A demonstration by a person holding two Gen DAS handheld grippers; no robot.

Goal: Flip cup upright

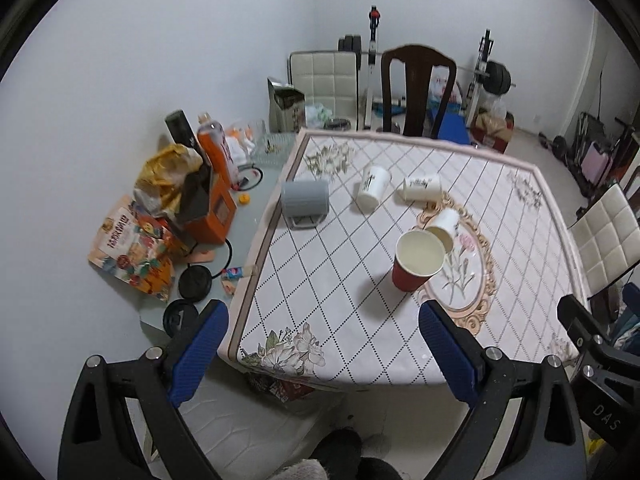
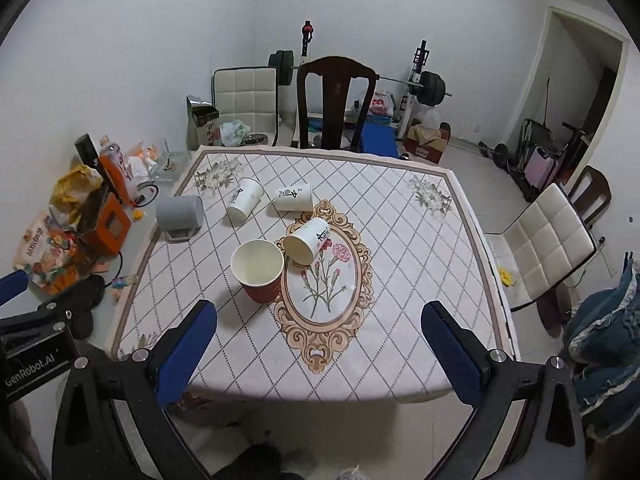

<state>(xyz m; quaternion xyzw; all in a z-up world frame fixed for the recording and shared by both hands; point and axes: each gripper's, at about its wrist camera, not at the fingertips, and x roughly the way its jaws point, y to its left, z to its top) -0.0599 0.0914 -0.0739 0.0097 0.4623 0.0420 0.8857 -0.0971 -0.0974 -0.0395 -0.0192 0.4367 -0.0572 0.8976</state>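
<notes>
So the red cup (image 2: 258, 271) already stands mouth-up, just ahead of the right gripper (image 2: 319, 350) and a bit toward its left finger, and right behind it a white paper cup (image 2: 307, 239) lies on its side on the flower medallion, open mouth facing back at the grippers, rim touching or nearly touching the red one. I'd guess that's the next one to flip. Two more white cups are tipped over farther ahead, one (image 2: 245, 199) off to the left and one (image 2: 294, 197) about dead centre, and a grey mug (image 2: 179, 212) lies on its side well to the left near the tablecloth (image 2: 400, 280) edge with its handle on the cloth. Both grippers hover short of the near table edge, fingers spread wide with nothing between them; the left gripper (image 1: 322, 350) has the red cup ahead toward its right finger. What worries me: going for that nearest white cup from here means reaching past the red one, and since they're so tight together a finger could easily clip the red cup and knock it back over. Paper cups are light and squishy too, so a hard squeeze might crush the wall, and a loose one could let it roll off across the cloth.
</notes>
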